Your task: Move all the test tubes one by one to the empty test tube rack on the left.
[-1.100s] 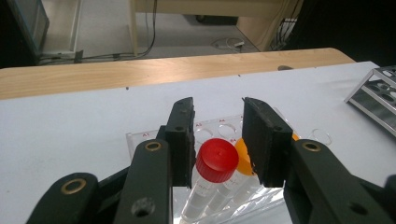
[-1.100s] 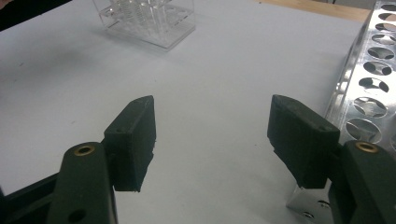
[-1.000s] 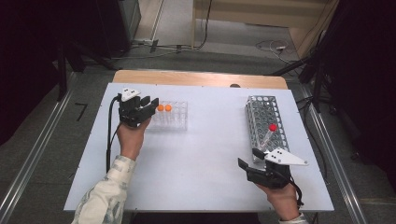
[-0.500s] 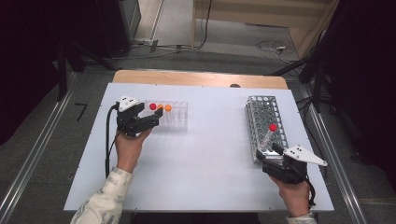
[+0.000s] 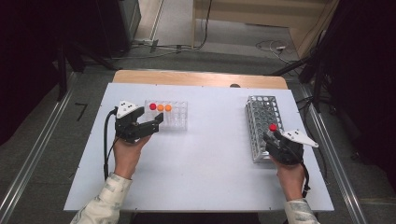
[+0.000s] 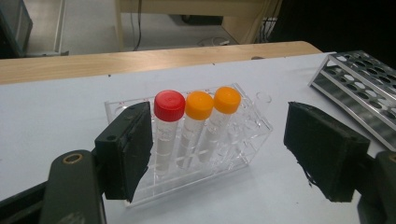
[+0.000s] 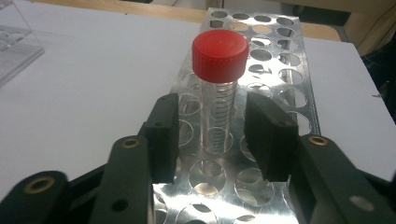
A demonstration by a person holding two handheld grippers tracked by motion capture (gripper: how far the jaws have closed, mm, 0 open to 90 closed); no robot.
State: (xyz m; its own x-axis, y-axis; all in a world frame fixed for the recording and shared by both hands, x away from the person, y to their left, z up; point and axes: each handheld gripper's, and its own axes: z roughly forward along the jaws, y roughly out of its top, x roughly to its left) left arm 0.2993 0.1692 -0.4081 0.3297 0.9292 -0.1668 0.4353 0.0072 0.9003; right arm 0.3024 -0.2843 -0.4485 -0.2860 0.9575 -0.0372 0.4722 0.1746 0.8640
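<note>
A clear plastic rack [image 5: 178,123] [image 6: 243,140] at the left holds a red-capped tube [image 5: 152,106] [image 6: 169,105] beside two orange-capped tubes [image 5: 164,108] [image 6: 213,102]. My left gripper [image 5: 156,123] [image 6: 219,154] stands just in front of this rack. Its jaws have just been opening and are wide apart, touching no tube. At the right, a metal rack [image 5: 261,112] [image 7: 275,56] holds another red-capped tube [image 5: 272,127] [image 7: 219,53]. My right gripper [image 5: 272,136] [image 7: 212,135] has just been closing its jaws. That tube stands between the pads with a gap on each side.
The racks stand on a white table [image 5: 210,163] with a wooden strip [image 5: 196,78] along its far edge. The metal rack [image 6: 359,84] has many vacant holes. Cables trail from both grippers. A grey floor and rails surround the table.
The left gripper brought a red-capped tube to the clear rack, left it there and opened. The right gripper moved up to the metal rack and narrowed its jaws around the red-capped tube.
</note>
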